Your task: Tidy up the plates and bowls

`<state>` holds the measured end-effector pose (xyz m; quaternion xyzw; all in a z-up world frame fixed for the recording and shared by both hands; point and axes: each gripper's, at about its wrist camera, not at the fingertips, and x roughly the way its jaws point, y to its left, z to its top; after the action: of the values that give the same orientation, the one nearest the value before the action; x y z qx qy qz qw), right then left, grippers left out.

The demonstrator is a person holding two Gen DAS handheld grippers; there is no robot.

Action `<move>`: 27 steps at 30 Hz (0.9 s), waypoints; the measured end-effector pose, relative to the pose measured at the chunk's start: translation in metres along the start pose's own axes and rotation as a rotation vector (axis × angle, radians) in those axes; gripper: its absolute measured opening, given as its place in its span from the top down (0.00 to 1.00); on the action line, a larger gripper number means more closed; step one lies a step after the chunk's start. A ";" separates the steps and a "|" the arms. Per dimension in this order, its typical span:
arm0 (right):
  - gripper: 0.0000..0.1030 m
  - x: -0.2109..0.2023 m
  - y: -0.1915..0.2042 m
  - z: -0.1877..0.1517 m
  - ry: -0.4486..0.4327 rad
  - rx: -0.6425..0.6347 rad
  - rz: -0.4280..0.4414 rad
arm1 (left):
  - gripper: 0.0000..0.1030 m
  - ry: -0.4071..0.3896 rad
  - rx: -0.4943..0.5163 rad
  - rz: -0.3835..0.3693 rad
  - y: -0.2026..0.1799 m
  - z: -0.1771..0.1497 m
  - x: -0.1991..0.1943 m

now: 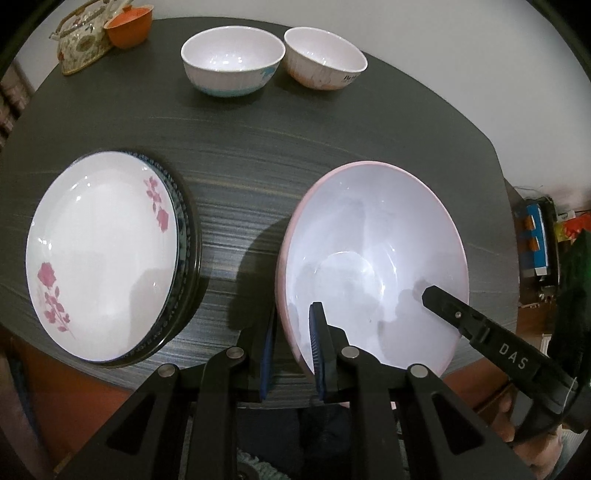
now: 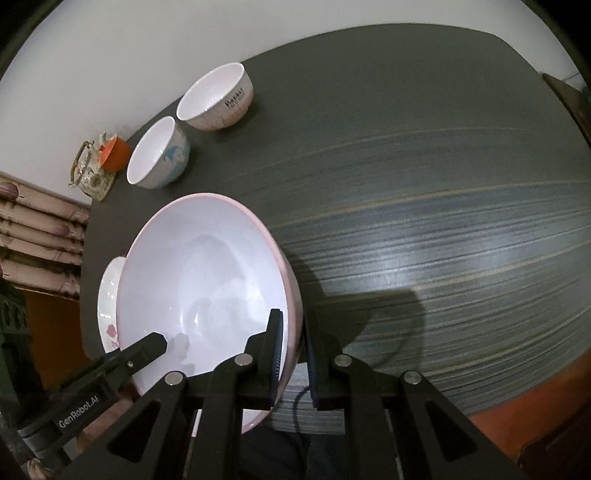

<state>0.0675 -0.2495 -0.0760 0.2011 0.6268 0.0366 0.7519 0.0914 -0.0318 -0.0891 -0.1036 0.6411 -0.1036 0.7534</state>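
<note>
Pinching opposite sides of its rim, the left gripper (image 1: 293,347) and right gripper (image 2: 293,360) hold the large pink bowl (image 1: 373,258) tilted at the near edge of the dark table (image 1: 240,147). To its left lies a rose-patterned plate (image 1: 99,254) atop darker plates. Two small white bowls (image 1: 232,61) stand side by side at the far edge, with a floral teapot (image 1: 79,44) and orange cup (image 1: 129,26) beyond at far left.
</note>
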 end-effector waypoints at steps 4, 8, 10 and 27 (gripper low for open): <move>0.88 0.005 -0.002 -0.005 0.007 0.003 -0.007 | 0.85 0.012 -0.001 0.001 0.003 -0.004 0.007; 0.88 0.006 -0.003 -0.007 0.009 0.002 -0.011 | 0.85 0.020 -0.003 0.000 0.005 -0.005 0.011; 0.88 0.008 -0.003 -0.007 0.011 0.005 -0.014 | 0.85 0.025 -0.004 0.000 0.006 -0.007 0.013; 0.85 0.014 -0.004 -0.013 0.015 0.016 -0.011 | 0.85 0.035 -0.005 0.012 0.005 -0.011 0.020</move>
<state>0.0572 -0.2453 -0.0922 0.2031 0.6338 0.0289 0.7458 0.0842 -0.0329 -0.1109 -0.0999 0.6550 -0.0994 0.7424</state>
